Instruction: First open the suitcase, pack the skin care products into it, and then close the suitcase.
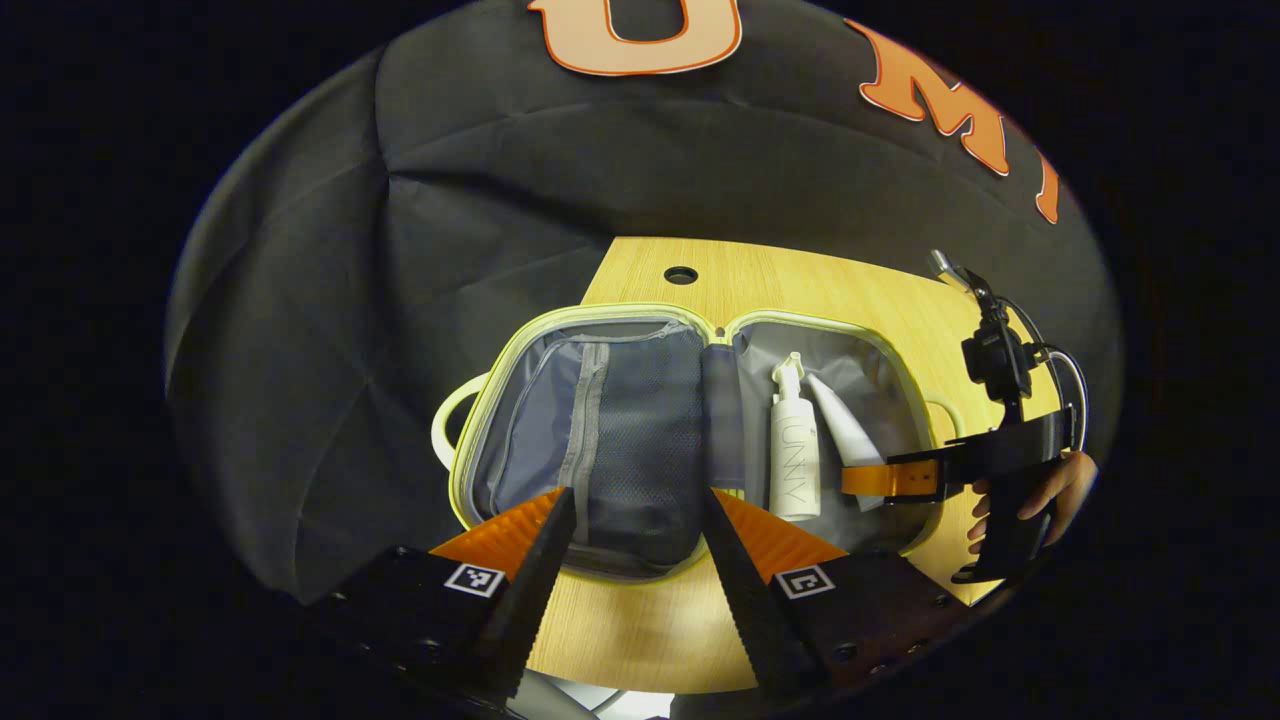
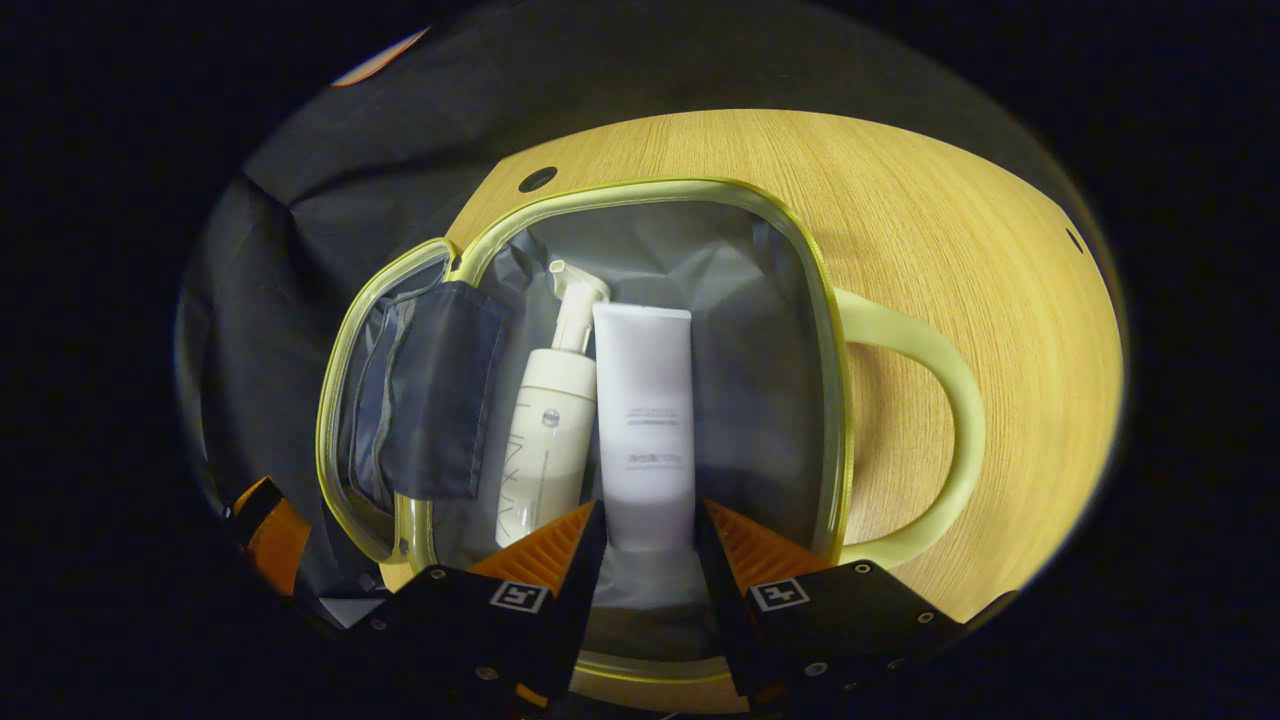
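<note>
- Here, the left gripper (image 1: pixel 635 520), jaws apart, faces the whole open suitcase (image 1: pixel 690 320) on the table (image 1: pixel 760 270).
- Closer in, the right gripper (image 2: pixel 650 535) straddles the tube (image 2: pixel 645 420) beside the pump bottle (image 2: pixel 545 440), fingers spread, contact unclear.

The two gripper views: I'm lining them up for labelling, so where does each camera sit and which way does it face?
Left gripper view: rides the left gripper, facing the open suitcase on the table; the right gripper and a hand show farther off.
Right gripper view: rides the right gripper, facing the tube.
Shared: suitcase, pump bottle, tube, table.
</note>
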